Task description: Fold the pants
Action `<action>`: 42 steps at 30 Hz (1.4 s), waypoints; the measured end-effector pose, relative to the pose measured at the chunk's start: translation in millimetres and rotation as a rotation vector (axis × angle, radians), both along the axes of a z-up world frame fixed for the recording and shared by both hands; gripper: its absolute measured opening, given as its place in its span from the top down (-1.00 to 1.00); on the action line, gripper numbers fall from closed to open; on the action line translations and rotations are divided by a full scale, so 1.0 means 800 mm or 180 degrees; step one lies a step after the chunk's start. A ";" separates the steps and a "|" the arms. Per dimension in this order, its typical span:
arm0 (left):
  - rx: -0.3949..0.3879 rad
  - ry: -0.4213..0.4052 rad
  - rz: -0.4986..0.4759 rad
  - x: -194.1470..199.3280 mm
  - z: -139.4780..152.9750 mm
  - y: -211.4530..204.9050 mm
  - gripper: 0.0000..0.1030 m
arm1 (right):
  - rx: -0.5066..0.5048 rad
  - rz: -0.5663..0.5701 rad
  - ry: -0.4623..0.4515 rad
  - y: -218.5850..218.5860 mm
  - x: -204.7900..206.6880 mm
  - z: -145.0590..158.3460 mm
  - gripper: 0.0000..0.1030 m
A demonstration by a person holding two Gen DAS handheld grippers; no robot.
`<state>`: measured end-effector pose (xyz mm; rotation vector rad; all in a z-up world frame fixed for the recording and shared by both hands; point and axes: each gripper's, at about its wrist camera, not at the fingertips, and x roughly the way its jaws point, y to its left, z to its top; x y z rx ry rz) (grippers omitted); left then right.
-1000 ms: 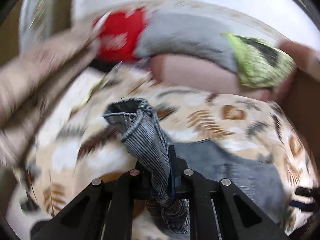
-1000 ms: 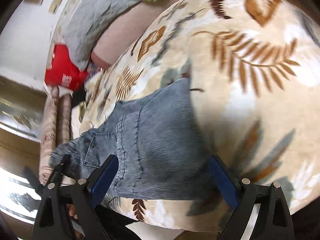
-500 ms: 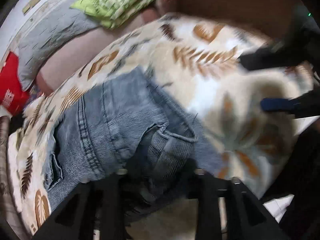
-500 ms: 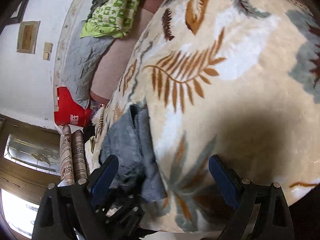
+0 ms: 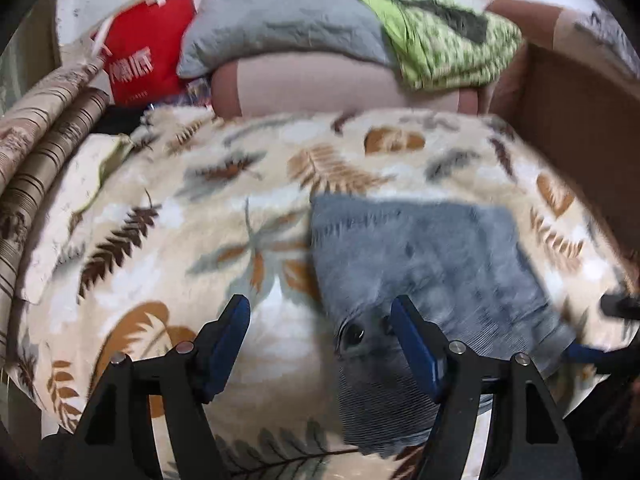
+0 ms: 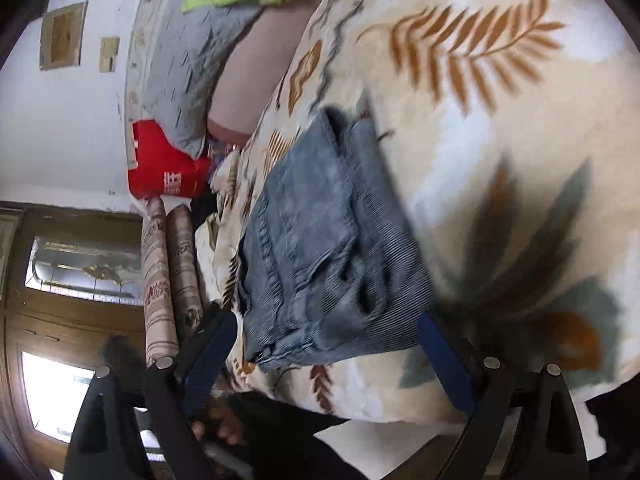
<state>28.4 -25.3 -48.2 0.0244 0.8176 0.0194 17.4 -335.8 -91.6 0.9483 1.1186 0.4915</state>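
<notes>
The blue-grey denim pants point(image 5: 424, 264) lie folded in a compact stack on the leaf-patterned blanket point(image 5: 224, 216). They also show in the right wrist view point(image 6: 320, 248), with the waistband button toward the near edge. My left gripper point(image 5: 320, 328) is open and empty, its right finger over the pants' near left corner. My right gripper point(image 6: 328, 340) is open and empty, its jaws spread just in front of the near edge of the pants. Part of the right gripper shows at the far right of the left wrist view point(image 5: 600, 336).
Behind the blanket lie a grey pillow point(image 5: 280, 28), a red bag point(image 5: 148, 60), a green patterned cloth point(image 5: 444, 40) and a pink cushion point(image 5: 312, 88). Striped rolled fabric point(image 5: 36, 140) lies at the left. A brown panel point(image 5: 580, 120) stands at the right.
My left gripper has let go of the pants and opened, then drawn back to the left. The pants now lie folded flat. My right gripper stays open, now close in front of them.
</notes>
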 end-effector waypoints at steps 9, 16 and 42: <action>-0.0057 -0.0025 -0.0141 -0.009 -0.033 -0.007 -0.44 | -0.0645 -0.0121 0.0228 0.031 0.025 -0.005 0.50; -0.0213 -0.0193 -0.0007 -0.028 -0.002 0.010 -0.43 | -0.1043 -0.0091 -0.0295 0.047 -0.006 0.048 0.69; -0.0035 0.0043 -0.0151 -0.015 -0.054 -0.004 -0.56 | 0.0392 -0.0541 0.0516 0.026 -0.003 -0.048 -0.29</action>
